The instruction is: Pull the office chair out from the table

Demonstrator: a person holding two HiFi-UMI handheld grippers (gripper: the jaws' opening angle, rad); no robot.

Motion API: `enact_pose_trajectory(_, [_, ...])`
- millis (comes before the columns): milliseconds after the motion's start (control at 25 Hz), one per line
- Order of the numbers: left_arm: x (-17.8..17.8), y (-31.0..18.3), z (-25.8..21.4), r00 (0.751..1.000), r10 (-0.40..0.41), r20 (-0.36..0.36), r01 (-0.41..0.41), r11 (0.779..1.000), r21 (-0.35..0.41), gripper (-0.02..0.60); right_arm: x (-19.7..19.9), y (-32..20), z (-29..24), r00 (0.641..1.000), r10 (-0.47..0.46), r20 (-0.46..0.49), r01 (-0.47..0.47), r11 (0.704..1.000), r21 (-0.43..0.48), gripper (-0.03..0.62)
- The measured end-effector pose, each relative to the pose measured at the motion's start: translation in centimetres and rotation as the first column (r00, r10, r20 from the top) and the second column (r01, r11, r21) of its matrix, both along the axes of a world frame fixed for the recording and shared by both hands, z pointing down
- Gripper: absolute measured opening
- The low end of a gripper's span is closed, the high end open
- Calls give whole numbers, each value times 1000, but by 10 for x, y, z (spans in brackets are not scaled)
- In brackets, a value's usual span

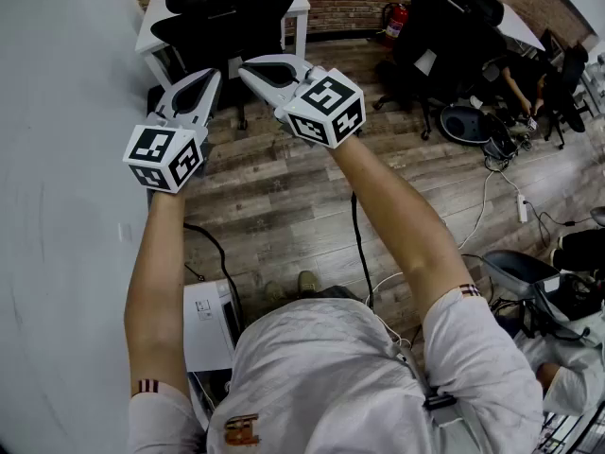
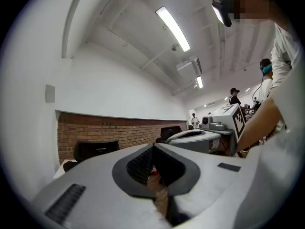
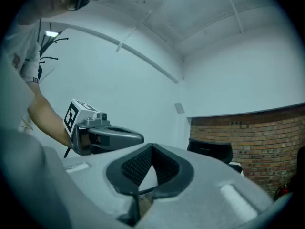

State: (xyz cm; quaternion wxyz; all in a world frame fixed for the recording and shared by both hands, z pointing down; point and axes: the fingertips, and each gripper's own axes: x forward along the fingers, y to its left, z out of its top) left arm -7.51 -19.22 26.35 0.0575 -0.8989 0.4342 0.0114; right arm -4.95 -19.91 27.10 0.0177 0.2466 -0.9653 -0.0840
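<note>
A black office chair [image 1: 222, 17] stands pushed in against a small white table [image 1: 299, 3] at the far end of the wooden floor. Both grippers are held out level in front of the person, a little short of the chair and touching nothing. My left gripper [image 1: 212, 76] is shut with nothing in its jaws. My right gripper [image 1: 246, 65] is beside it, also shut and empty. The left gripper view shows its shut jaws [image 2: 153, 148] and the chair's headrest [image 2: 95, 151] against a brick wall. In the right gripper view its closed jaws [image 3: 152, 147] point past the chair back [image 3: 209, 151].
A grey wall [image 1: 66, 206] runs along the left. More black chairs [image 1: 444, 26] and a fire extinguisher [image 1: 397, 17] stand at the back right. Cables [image 1: 492, 197] trail over the floor at right, where people [image 1: 529, 83] sit. A white box [image 1: 213, 324] lies by the person's feet.
</note>
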Motion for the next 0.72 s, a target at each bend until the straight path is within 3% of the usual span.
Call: enact_pose_trajectory(720, [21, -18, 0, 999, -40, 1, 40, 999, 1, 0, 26, -16, -6, 999, -43, 31, 43, 999, 1, 0])
